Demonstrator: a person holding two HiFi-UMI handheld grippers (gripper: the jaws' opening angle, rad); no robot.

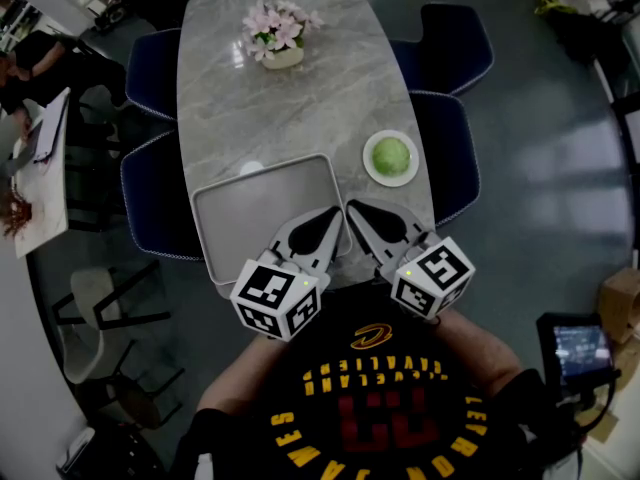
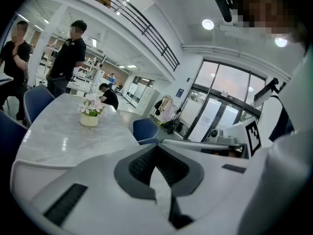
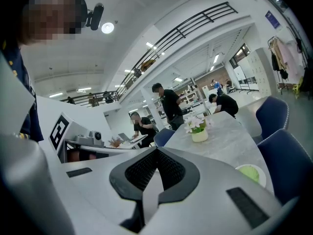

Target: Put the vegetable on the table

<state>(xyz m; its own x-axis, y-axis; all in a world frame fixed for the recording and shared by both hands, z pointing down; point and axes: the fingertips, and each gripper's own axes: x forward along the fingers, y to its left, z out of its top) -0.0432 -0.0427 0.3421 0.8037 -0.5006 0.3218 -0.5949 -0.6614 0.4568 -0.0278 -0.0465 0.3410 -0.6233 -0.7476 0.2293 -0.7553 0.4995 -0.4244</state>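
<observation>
Vegetable (image 1: 390,154), round and green, sits on a small white plate (image 1: 368,168) on the marble table (image 1: 240,108), just right of the grey tray (image 1: 260,208). The left gripper (image 1: 335,214) and right gripper (image 1: 353,209) hover at the table's near edge, fingertips pressed together, both empty

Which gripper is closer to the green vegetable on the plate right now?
Right. The right gripper sits just short of the vegetable, on the person's side of its plate; the left gripper lies farther left, over the near right corner of the tray.
</observation>
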